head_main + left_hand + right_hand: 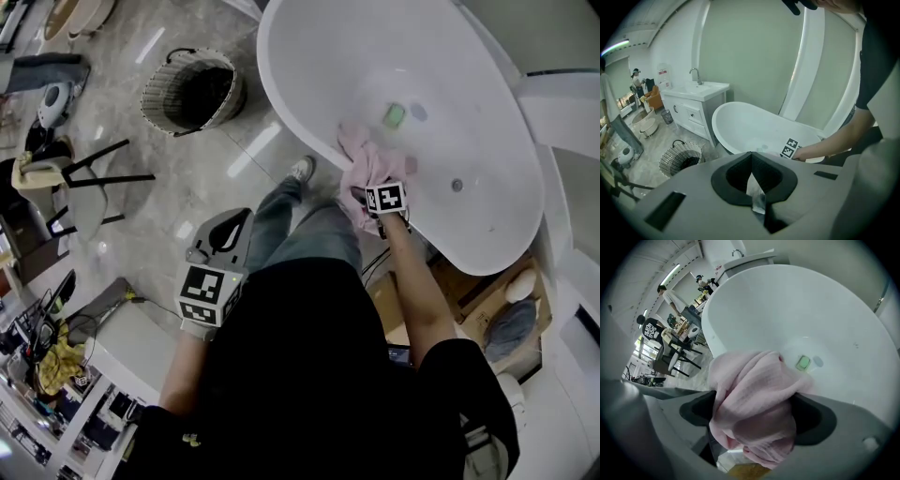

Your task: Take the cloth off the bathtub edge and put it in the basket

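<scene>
We find the cloth [361, 167] draped over the near edge of the bathtub [309, 56], between the parted jaws of the right tongs [364, 196] — a small object [394, 115] lies in the tub just beyond it. The basket [155, 94] stands on the floor [206, 178] left of the tub's end, well apart from the cloth. A chair [98, 175] stands further left. The left tongs [232, 228] hang near us, above the floor.
</scene>
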The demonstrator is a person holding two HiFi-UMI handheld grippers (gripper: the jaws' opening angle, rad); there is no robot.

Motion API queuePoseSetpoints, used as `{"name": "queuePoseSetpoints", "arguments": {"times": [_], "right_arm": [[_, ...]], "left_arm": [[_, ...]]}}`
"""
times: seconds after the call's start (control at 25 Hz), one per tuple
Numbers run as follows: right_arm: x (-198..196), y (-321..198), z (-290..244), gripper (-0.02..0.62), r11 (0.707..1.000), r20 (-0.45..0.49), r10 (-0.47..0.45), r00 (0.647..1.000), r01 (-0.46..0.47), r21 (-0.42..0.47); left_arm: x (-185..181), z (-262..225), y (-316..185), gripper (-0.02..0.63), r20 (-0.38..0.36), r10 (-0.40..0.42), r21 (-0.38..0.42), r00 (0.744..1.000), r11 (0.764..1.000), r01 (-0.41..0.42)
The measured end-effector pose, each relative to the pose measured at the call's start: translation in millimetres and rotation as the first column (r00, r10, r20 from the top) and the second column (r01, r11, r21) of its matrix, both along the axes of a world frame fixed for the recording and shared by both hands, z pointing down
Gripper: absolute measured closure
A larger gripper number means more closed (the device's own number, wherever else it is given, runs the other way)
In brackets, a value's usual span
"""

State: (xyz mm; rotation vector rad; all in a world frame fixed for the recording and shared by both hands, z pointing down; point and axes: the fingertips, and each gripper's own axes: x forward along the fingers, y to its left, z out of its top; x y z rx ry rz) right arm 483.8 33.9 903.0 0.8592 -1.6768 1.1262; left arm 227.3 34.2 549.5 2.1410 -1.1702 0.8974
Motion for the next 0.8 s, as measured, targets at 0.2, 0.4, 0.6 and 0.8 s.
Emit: {"name": "queuePoseSetpoints", "arguments": {"times": [0.2, 0.4, 0.6, 0.8], "right_arm": [[-2, 2, 14, 0.091, 0.999, -0.011, -0.012, 1.000, 0.011, -0.047], [-4, 1, 17, 0.205, 0.995, -0.078, -0.089, 0.993, 0.084, -0.062], [3, 8, 3, 0.303, 0.982, -0.098, -0.180, 0.979, 0.173, -0.081], [3, 1, -14, 0.408, 0.972, -0.088, -0.230, 0.969, 0.224, -0.072]], "left_arm": [[-6, 6, 4, 0.592, 0.004, 0.003, -0.018, 1.000, 1.000, -0.003], [-14, 8, 0, 0.592, -0.002, -0.016, -0.032, 1.000, 0.999, 0.016], [-14, 6, 2, 0.592, -0.010, -0.017, -0.033, 1.000, 0.999, 0.016], [-16, 1, -1, 0.592, -0.020, -0.018, -0.019, 1.000, 1.000, 0.018]]}}
